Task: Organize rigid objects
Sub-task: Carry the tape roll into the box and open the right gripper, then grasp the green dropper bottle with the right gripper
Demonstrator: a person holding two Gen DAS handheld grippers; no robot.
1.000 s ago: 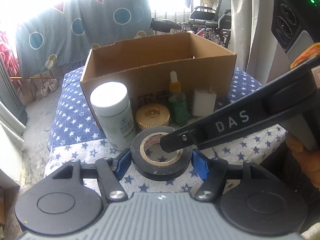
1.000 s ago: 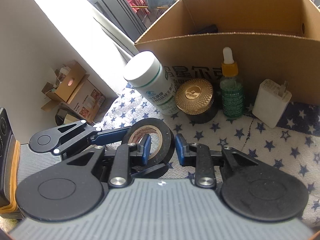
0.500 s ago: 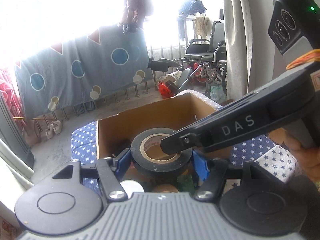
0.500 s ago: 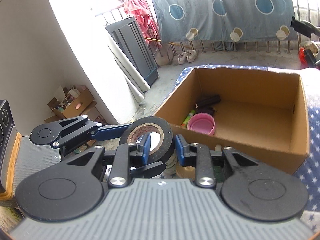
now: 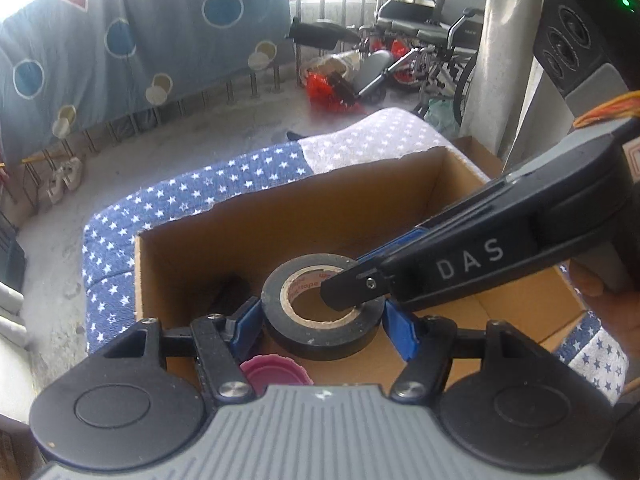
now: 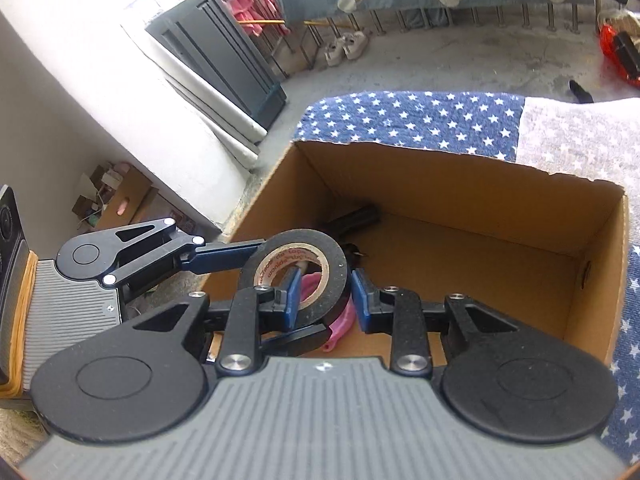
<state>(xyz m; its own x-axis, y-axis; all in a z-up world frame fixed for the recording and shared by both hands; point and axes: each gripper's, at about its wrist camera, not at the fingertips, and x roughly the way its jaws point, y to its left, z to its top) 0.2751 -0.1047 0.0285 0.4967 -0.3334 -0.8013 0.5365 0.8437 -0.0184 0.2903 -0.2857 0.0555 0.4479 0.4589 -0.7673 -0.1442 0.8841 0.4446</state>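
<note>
Balcony floor, bare concrete, with a dotted blue sheet [image 5: 140,40] hung along the railing and a wheelchair [image 5: 432,36] at the far right. Star-print cloth [image 5: 192,188] covers the work surface.

Left tongs [image 5: 322,320]: blue pads flank the roll of black tape [image 5: 320,312]; contact on the right side appears loose, so whether they carry any load cannot be told.

Roll of black tape: held in the air above the open cardboard box [image 5: 248,224], over its near left part.

Right tongs [image 6: 322,294]: one pad inside the roll's core, the other on the outer face, pinching one wall of the roll [image 6: 300,268].

Cardboard box [image 6: 440,172], contents: a pink lid [image 5: 276,370] directly beneath the roll; a dark cylinder-shaped item [image 6: 356,216] at the far left corner; remaining floor bare.

Risks, as judged: a pinch on a single wall could let the roll pivot and slip; released here, it may land on the pink lid and settle tilted.
</note>
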